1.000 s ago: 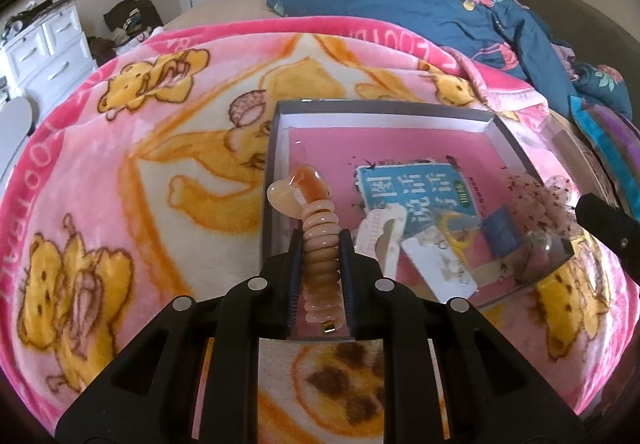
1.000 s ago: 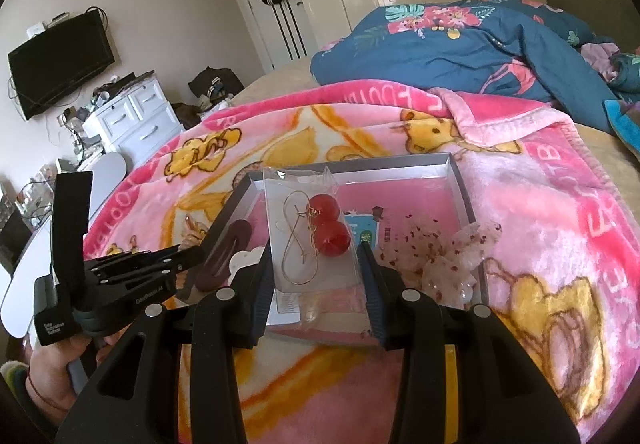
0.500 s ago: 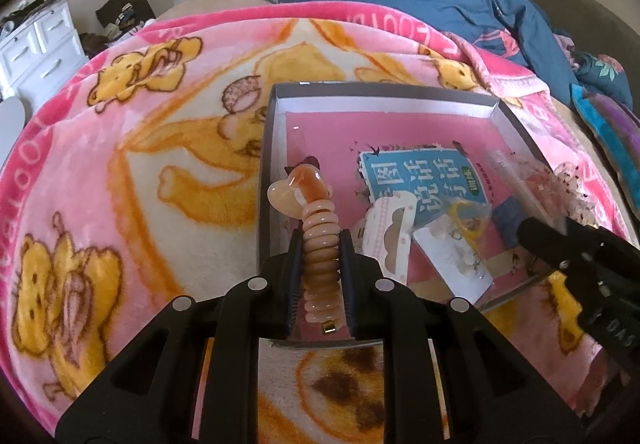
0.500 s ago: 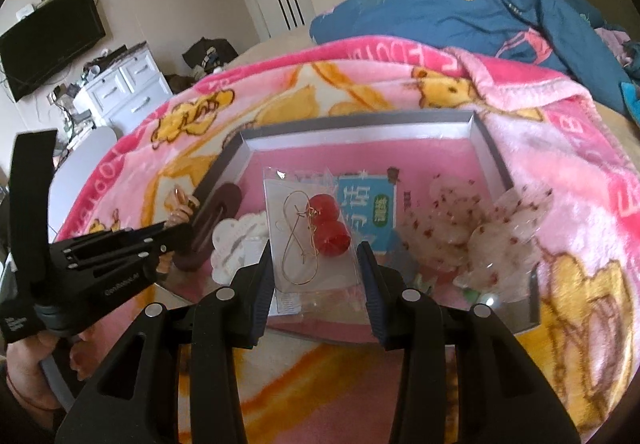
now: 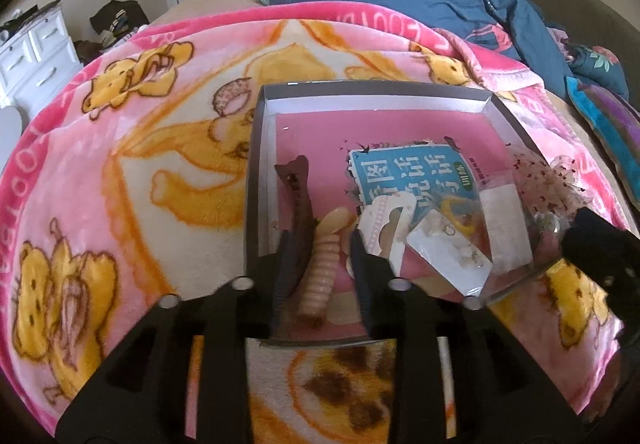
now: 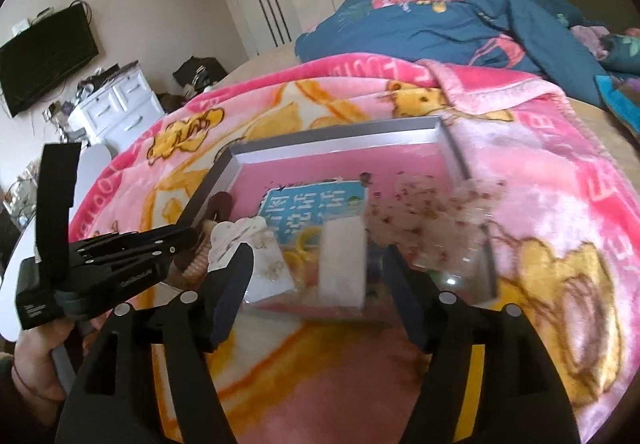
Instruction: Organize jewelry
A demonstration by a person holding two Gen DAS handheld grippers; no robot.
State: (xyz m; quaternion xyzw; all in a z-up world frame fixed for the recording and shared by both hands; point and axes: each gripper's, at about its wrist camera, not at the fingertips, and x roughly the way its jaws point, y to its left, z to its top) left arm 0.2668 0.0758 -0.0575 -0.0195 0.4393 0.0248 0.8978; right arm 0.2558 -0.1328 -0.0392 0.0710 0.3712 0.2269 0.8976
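Both grippers are now standing open where half a second ago each was clamping an item: the ribbed peach hair clip is lying on the pink floor of the tray, low and centre in the left wrist view, between the spread fingers of the left gripper and no longer pinched by them. A brown claw clip is lying just beside it on the left, touching or overlapping it; which one cannot be told. In the right wrist view the right gripper is also standing with its jaws wide apart, and a pale, blurred packet is sitting between them at lower centre of the frame; whether it is resting on the tray or dropping cannot be told from the motion blur. Further items are lying in the tray: a white earring card, a white scalloped card, a yellow ring-shaped piece, a teal printed booklet and a translucent speckled bow at the right wall. Judged from this layout, collection into the tray appears largely done; sorting or aligning the overlapping pieces appears to be remaining. The tray is resting on a pink cartoon blanket.
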